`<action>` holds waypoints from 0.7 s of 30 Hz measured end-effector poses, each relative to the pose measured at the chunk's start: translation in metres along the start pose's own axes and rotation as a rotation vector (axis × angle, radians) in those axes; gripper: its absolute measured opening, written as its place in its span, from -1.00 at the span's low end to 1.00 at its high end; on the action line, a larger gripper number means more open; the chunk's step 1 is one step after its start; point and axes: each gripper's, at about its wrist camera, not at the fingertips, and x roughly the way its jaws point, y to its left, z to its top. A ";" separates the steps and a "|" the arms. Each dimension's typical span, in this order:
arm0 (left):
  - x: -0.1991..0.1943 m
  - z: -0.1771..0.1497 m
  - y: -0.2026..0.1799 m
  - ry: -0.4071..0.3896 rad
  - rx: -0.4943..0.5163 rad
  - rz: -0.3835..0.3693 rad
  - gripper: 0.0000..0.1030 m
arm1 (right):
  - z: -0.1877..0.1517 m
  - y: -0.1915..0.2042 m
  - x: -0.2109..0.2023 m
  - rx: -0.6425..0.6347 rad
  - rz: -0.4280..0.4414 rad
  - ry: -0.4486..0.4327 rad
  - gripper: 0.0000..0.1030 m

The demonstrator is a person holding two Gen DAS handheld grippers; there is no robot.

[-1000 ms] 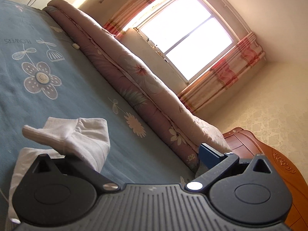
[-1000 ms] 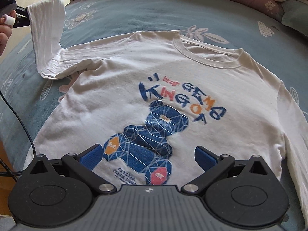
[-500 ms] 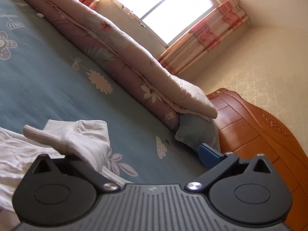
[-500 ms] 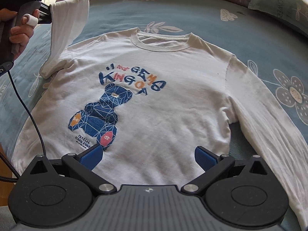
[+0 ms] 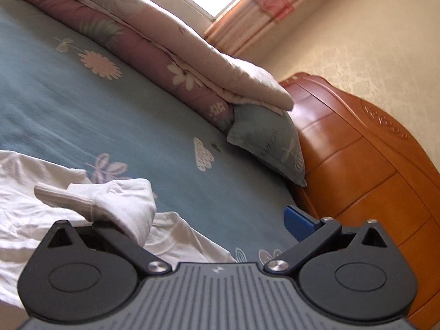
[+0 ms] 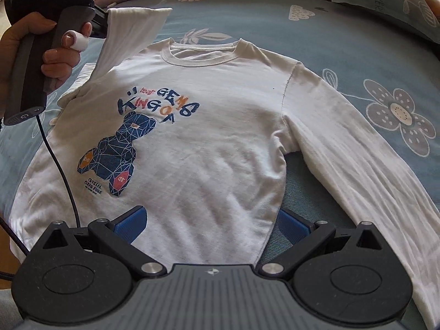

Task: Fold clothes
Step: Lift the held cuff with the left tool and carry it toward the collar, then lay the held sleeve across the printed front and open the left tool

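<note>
While right jaws gape over the shirt [image 6: 209,126], left jaws' spread looks unclear despite draped cuff [image 5: 82,200].

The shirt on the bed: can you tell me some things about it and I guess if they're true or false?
1. The white shirt lies with its bear picture facing up. True.
2. The left gripper holds one sleeve lifted. True.
3. The right gripper is clamped on the other sleeve. False: it is open, and that sleeve lies flat on the bedsheet.
4. The bedsheet is plain red. False: it is blue with flowers.
</note>
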 end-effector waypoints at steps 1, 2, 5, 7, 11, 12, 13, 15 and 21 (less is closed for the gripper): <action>0.004 -0.002 -0.005 0.010 0.014 -0.007 0.98 | 0.000 -0.001 0.000 0.003 0.001 -0.001 1.00; 0.009 -0.005 -0.009 0.023 0.026 -0.018 0.98 | -0.001 -0.002 0.000 0.006 0.002 -0.002 1.00; 0.023 -0.014 -0.022 0.067 0.065 -0.039 0.98 | -0.002 -0.005 -0.001 0.014 0.010 -0.006 1.00; 0.030 -0.021 -0.029 0.097 0.090 -0.046 0.98 | -0.003 -0.005 -0.001 0.017 0.015 -0.005 1.00; 0.044 -0.034 -0.038 0.148 0.129 -0.052 0.98 | -0.003 -0.006 -0.001 0.021 0.024 -0.006 1.00; 0.047 -0.036 -0.040 0.156 0.138 -0.052 0.98 | -0.003 -0.007 -0.001 0.023 0.025 -0.007 1.00; 0.049 -0.039 -0.041 0.165 0.146 -0.053 0.98 | -0.003 -0.007 -0.001 0.025 0.025 -0.008 1.00; 0.054 -0.043 -0.044 0.178 0.158 -0.056 0.98 | -0.004 -0.009 0.000 0.033 0.025 -0.009 1.00; 0.066 -0.054 -0.055 0.222 0.189 -0.074 0.98 | -0.008 -0.013 -0.001 0.041 0.021 -0.002 1.00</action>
